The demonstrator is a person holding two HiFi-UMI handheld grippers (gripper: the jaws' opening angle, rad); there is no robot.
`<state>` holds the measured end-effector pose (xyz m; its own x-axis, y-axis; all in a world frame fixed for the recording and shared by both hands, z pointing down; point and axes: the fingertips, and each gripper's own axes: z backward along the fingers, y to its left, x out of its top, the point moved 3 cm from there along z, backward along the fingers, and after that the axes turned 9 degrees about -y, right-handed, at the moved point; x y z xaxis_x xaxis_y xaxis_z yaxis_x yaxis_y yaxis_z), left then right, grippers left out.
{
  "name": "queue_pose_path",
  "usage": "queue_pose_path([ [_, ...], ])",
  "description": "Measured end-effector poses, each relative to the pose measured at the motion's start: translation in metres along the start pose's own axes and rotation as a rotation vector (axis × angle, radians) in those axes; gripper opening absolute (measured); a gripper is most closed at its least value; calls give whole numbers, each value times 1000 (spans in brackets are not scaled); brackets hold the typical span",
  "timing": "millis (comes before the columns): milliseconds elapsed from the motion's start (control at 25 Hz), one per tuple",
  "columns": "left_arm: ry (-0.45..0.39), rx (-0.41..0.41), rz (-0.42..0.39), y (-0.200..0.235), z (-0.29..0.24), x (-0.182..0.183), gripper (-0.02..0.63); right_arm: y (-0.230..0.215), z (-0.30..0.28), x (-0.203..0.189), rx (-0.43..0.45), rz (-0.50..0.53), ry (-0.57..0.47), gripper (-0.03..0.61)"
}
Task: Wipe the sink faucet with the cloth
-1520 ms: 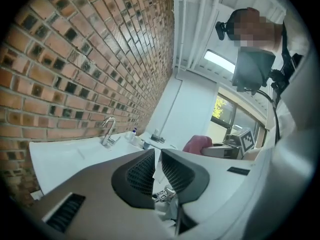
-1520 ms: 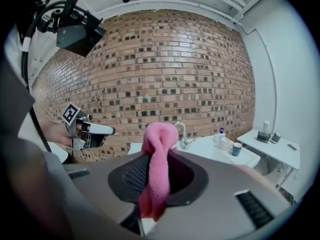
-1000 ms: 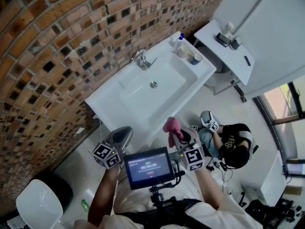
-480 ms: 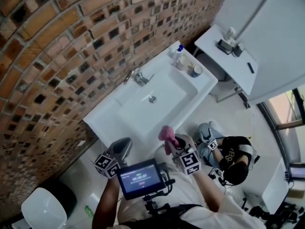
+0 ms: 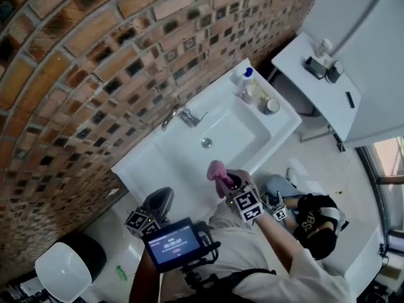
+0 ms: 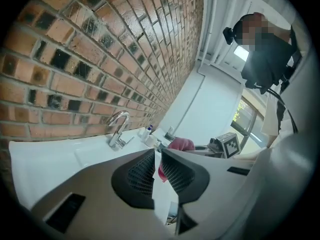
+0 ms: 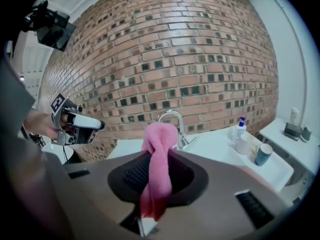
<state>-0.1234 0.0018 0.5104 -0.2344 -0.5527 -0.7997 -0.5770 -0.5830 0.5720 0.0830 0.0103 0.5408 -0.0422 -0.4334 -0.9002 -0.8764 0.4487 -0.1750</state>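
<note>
Wall: we face brick wall (image 5: 76,74) filling the upper left.
Sink: white sink (image 5: 139,166) across the centre.
Left gripper (image 5: 163,197): lower left, jaws nearly together, holding nothing.
Right gripper (image 5: 227,180): lower centre, jaws clamped on the cloth.
Faucet (image 5: 183,115): chrome, at the sink's far rim, well apart from the cloth.
Cloth (image 5: 218,171): pink, bunched, over the sink's near edge.
Risk: we think the loose tail (it droops below the jaws) could snag the faucet lever and pull free.

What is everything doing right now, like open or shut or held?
Right gripper: shut on the pink cloth.
Pink cloth: bunched, hanging between the fingers.
Left gripper: almost closed, holding nothing.
Faucet: untouched, no water seen running.
Soap bottle: upright on the sink corner.
</note>
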Motion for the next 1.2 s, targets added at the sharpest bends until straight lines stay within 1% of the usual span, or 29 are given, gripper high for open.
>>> queue_pose_path([
  [40, -1, 8, 5, 0, -6, 1, 38, -7, -6, -1, 11, 2, 1, 78],
  [80, -3, 14, 9, 2, -12, 2, 52, -14, -12, -2, 21, 5, 2, 78],
  [280, -10, 45, 23, 3, -33, 4, 54, -33, -38, -11, 81, 15, 26, 78],
  [520, 17, 73, 28, 4, -53, -2, 54, -49, -60, -22, 121, 6, 52, 78],
  [680, 28, 67, 3, 16, -66, -7, 54, -62, -73, -27, 126, 3, 66, 78],
  [880, 44, 85, 24, 18, -72, -12, 54, -74, -91, -43, 134, -6, 95, 78],
  [1040, 67, 92, 19, 20, -77, -15, 54, -84, -117, -61, 128, -14, 122, 78],
  [1200, 79, 103, 17, 25, -81, -19, 54, -89, -150, -78, 143, -14, 159, 78],
])
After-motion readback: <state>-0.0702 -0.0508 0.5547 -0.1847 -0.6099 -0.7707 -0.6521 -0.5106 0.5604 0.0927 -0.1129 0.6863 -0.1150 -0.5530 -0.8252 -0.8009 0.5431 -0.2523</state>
